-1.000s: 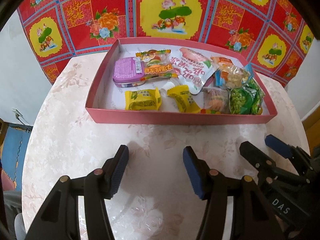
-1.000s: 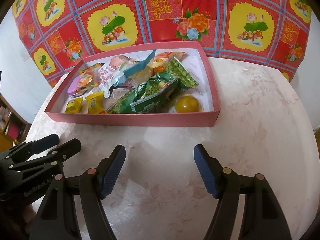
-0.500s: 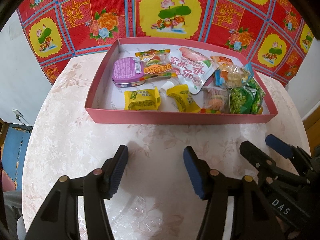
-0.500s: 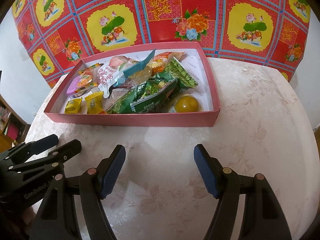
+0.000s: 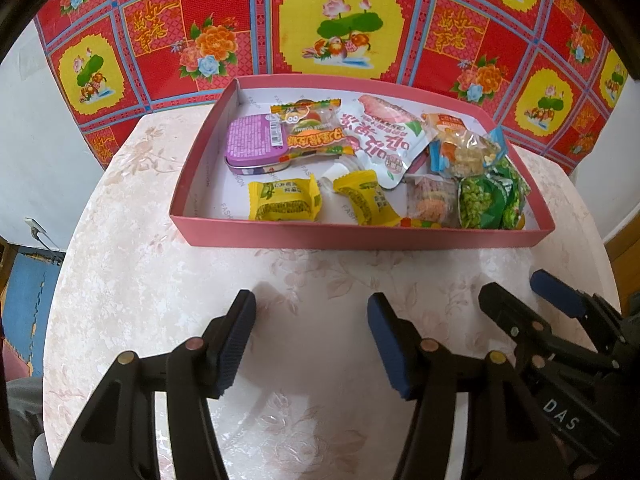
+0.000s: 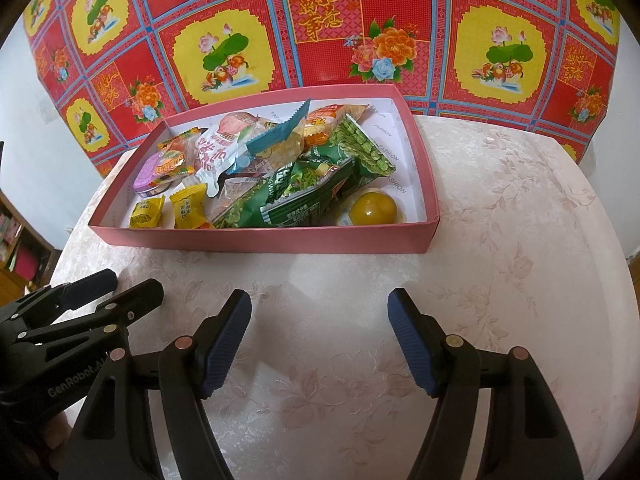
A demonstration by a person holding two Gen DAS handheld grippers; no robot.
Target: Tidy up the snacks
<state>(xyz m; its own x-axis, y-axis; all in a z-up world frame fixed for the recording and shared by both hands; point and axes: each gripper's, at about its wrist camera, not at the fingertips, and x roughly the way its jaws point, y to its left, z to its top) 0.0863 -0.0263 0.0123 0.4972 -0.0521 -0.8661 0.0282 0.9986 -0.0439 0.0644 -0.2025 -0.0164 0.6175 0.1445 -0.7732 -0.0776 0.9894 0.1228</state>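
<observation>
A shallow pink box (image 5: 360, 236) (image 6: 264, 238) on the table holds several snacks: a purple tin (image 5: 254, 146), two yellow wrapped cakes (image 5: 284, 202) (image 5: 366, 200), a white and pink pouch (image 5: 380, 140), green pea packets (image 5: 490, 200) (image 6: 304, 192) and a yellow jelly cup (image 6: 374, 209). My left gripper (image 5: 312, 312) is open and empty, above the table in front of the box. My right gripper (image 6: 320, 308) is open and empty, beside it on the right. Each gripper shows in the other's view (image 5: 532, 296) (image 6: 120, 286).
The round table (image 5: 140, 272) has a pale floral cloth. A red, yellow and blue patterned cloth (image 5: 344, 20) hangs behind it. White wall shows on both sides. The table edge curves close on the left (image 5: 60, 280) and right (image 6: 616, 240).
</observation>
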